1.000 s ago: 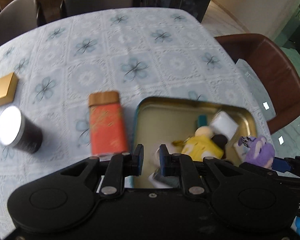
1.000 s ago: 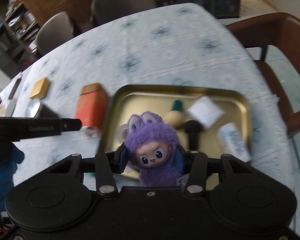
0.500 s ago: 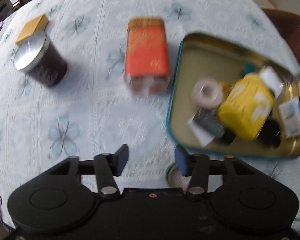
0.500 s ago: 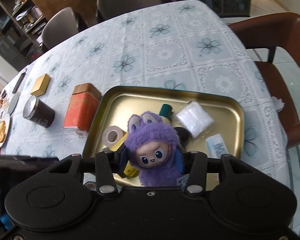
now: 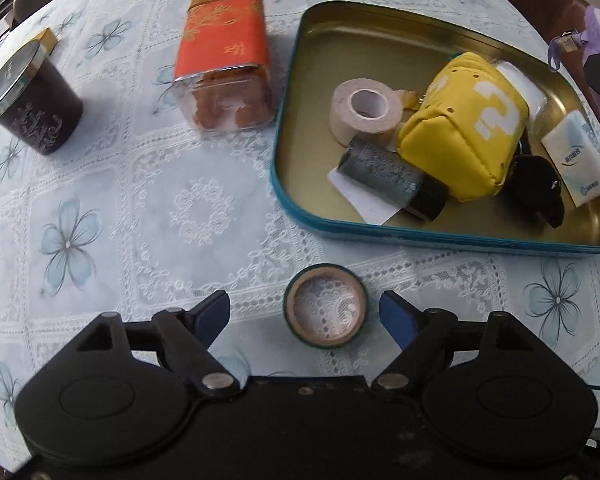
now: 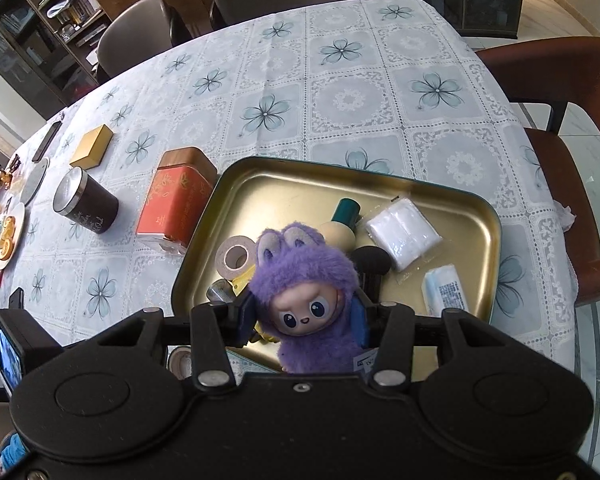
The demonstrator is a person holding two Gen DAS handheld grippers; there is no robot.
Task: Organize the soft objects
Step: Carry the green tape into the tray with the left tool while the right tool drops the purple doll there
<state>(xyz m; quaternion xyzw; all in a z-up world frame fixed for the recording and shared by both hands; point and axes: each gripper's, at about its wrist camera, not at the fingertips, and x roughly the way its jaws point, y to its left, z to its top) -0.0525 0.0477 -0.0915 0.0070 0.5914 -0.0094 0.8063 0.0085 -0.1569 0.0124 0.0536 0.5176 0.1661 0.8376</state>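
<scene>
Seen along the left tongs (image 5: 305, 312), the two blue-tipped fingers are spread wide apart with nothing gripped. A small green tape ring (image 5: 326, 306) lies flat on the tabletop (image 5: 140, 216) between the fingertips, nearer the right one, touching neither. Far ahead and to the left of these tongs stands a dark cup with a metal lid (image 5: 30, 98). Ahead, slightly left, an orange tin (image 5: 224, 60) lies on its side. Ahead and to the right sits a gold tray with a blue rim (image 5: 440, 234). Inside it, from left to right, are a beige tape roll (image 5: 364, 110), a dark grey cylinder (image 5: 392, 178), a yellow pouch (image 5: 464, 128), a black object (image 5: 538, 190) and a white tissue pack (image 5: 578, 158).

Seen along the right tongs (image 6: 303, 314), the fingers are closed on a purple plush doll (image 6: 304, 280), gripping its body from both sides with its face turned toward the camera. The doll is held over the near edge of the same tray (image 6: 494, 240). Well ahead and to the left of these tongs are the dark cup (image 6: 85, 202) and the orange tin (image 6: 176, 196), with a small gold box (image 6: 92, 147) beyond them. To the right of the doll, inside the tray, lie a white wrapped packet (image 6: 404, 236) and the tissue pack (image 6: 446, 290).
</scene>
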